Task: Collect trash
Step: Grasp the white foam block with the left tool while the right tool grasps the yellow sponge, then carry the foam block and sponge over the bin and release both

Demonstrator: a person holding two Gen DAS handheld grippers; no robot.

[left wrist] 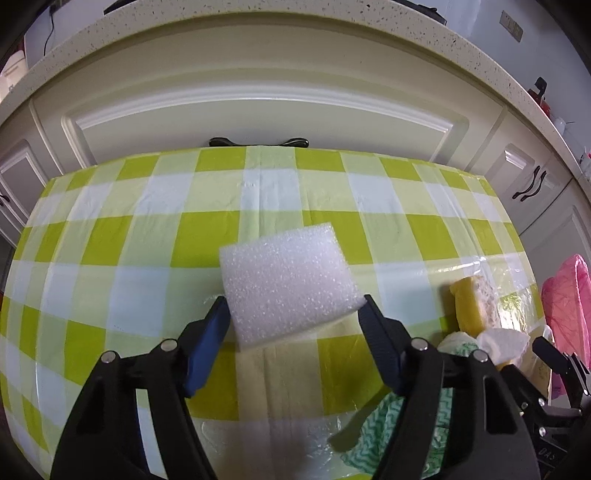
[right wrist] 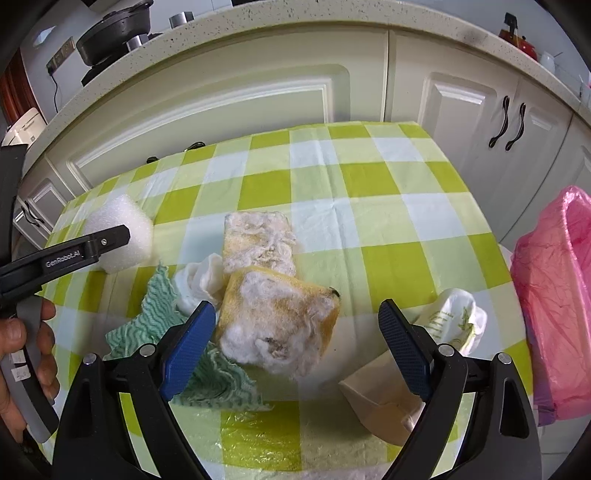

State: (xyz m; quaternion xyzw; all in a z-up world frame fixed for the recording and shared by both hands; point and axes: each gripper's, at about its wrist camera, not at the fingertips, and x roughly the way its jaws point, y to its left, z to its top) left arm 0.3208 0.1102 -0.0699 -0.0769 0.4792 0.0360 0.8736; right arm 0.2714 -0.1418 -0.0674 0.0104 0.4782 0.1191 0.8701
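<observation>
A white foam block [left wrist: 286,284] lies on the green checked table between the fingertips of my left gripper [left wrist: 295,304]; the jaws are wide and touch its corners at most. The block [right wrist: 125,236] and left gripper [right wrist: 110,236] also show in the right wrist view. My right gripper [right wrist: 297,312] is open around a worn yellow sponge [right wrist: 277,325], just above it. A second worn sponge [right wrist: 258,240] lies behind it. A white tissue [right wrist: 199,280], green patterned cloth [right wrist: 162,314], printed white wrapper [right wrist: 454,317] and beige paper box [right wrist: 384,391] lie around.
A pink bin bag [right wrist: 554,306] hangs open off the table's right edge, also in the left wrist view [left wrist: 565,299]. Cream kitchen cabinets [left wrist: 258,118] stand close behind the table. A black pan [right wrist: 114,29] sits on the counter.
</observation>
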